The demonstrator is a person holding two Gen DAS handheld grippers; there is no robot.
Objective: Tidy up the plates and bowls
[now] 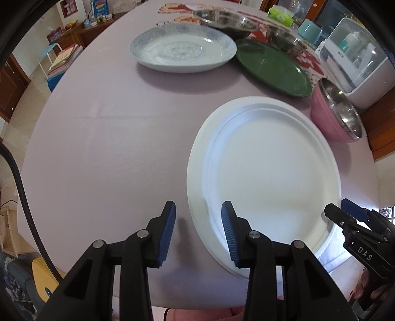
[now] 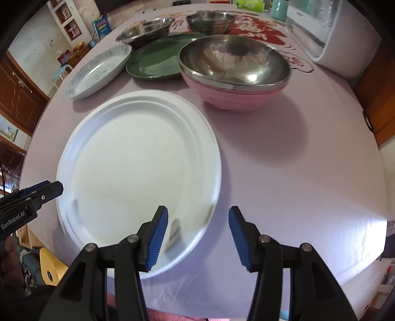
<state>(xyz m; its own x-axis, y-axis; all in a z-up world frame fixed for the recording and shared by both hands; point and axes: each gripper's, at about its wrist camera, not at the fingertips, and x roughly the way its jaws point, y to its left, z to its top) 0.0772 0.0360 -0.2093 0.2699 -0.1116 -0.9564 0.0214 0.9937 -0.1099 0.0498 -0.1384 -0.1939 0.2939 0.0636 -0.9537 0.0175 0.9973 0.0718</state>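
Observation:
A stack of white plates (image 1: 269, 172) lies at the near edge of the table; it also shows in the right wrist view (image 2: 138, 170). My left gripper (image 1: 198, 230) is open and empty, its fingers straddling the stack's left rim. My right gripper (image 2: 198, 237) is open and empty, straddling the stack's right rim. A blue-patterned white plate (image 1: 182, 49) (image 2: 98, 71), a green plate (image 1: 274, 66) (image 2: 158, 59) and a pink bowl with a steel bowl inside (image 1: 335, 116) (image 2: 234, 74) lie beyond.
Two more steel bowls (image 2: 148, 29) (image 2: 209, 22) sit at the far side of the lilac table (image 1: 111, 148). A white appliance (image 1: 358, 64) stands at the right. The near table edge is just under both grippers.

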